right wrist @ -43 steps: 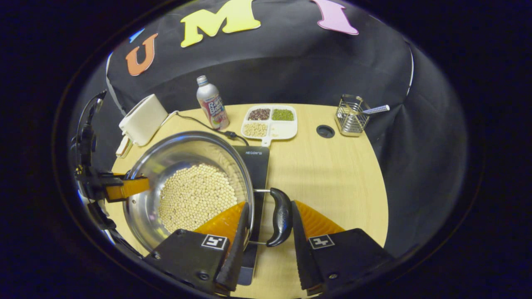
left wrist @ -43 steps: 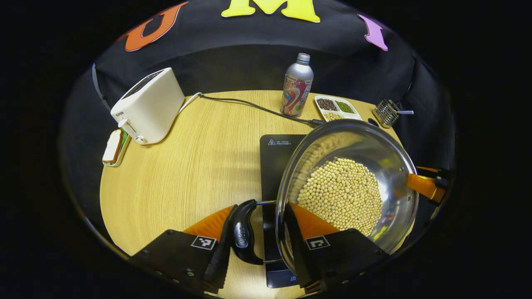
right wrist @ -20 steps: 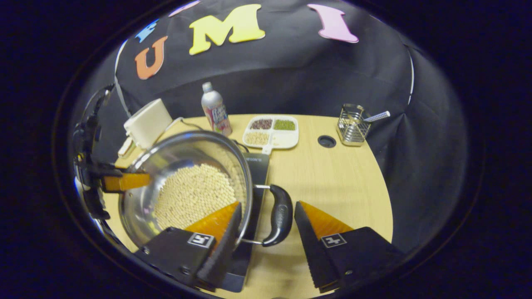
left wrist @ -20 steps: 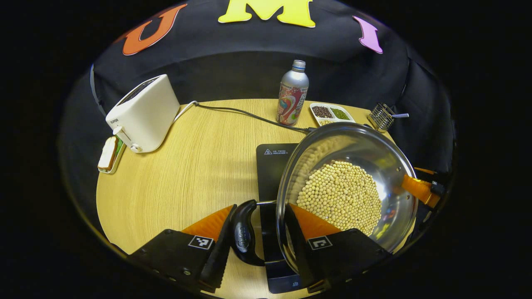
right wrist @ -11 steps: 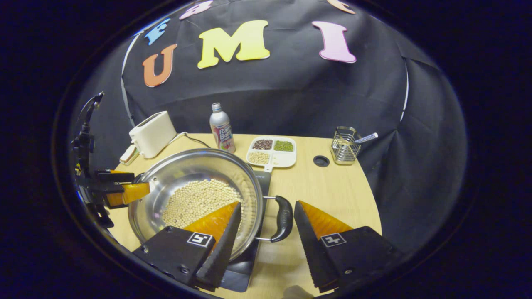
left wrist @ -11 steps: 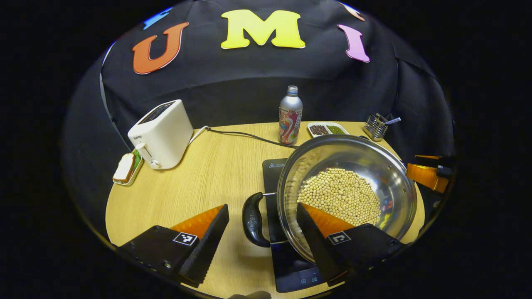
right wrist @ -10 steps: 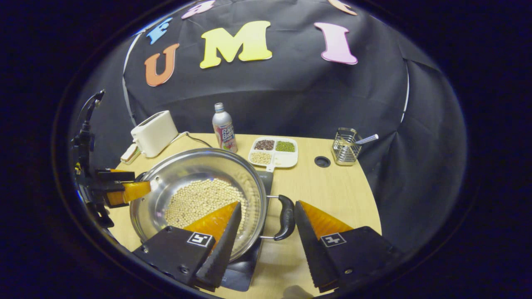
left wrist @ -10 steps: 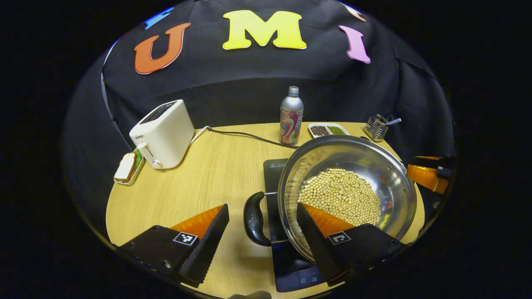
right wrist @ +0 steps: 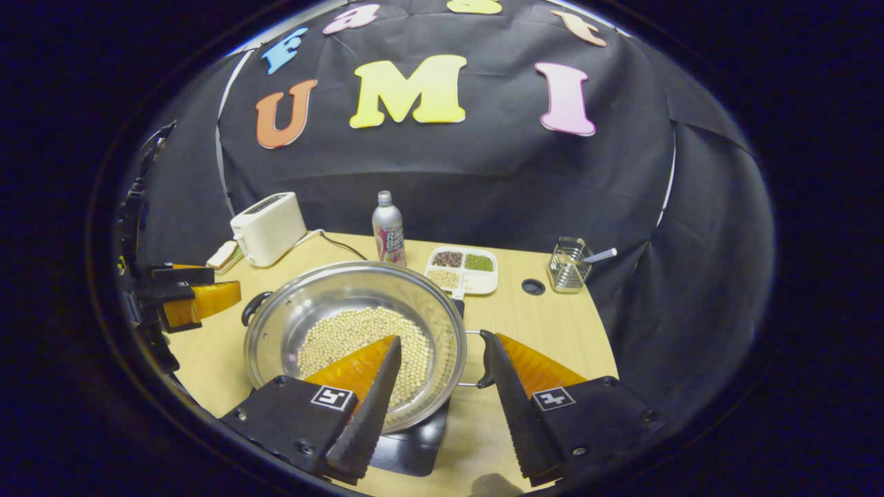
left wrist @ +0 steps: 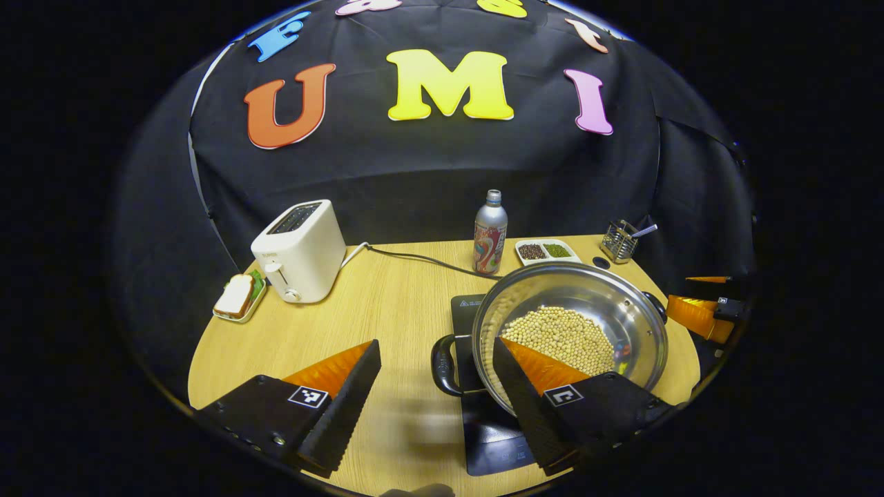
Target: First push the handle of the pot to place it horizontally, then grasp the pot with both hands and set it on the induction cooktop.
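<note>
On the round wooden desk (left wrist: 359,310), seen from the left gripper view, the steel pot (left wrist: 625,310) filled with pale beans (left wrist: 559,335) sits on the black cooktop (left wrist: 494,435) at about four o'clock. Its near black handle (left wrist: 442,355) points toward nine o'clock, level with the rim. The left claw (left wrist: 436,376) is spread wide, its fingers apart from the handle, which lies between them. At ten o'clock stands a white toaster (left wrist: 300,252) with a sandwich dish (left wrist: 236,297) beside it; a bottle (left wrist: 489,235), a sectioned tray (left wrist: 545,250) and a wire holder (left wrist: 618,240) line the far edge. The right claw (left wrist: 701,307) shows at three o'clock, just off the pot's far side.

From the right gripper view, the pot (right wrist: 331,297) rests on the cooktop (right wrist: 414,449) at six o'clock. The right claw (right wrist: 438,369) is spread, with the pot's rim and near handle (right wrist: 485,359) between its fingers; whether one finger touches the handle I cannot tell. The left claw (right wrist: 190,293) hangs at nine o'clock, near the far handle (right wrist: 254,307).
</note>
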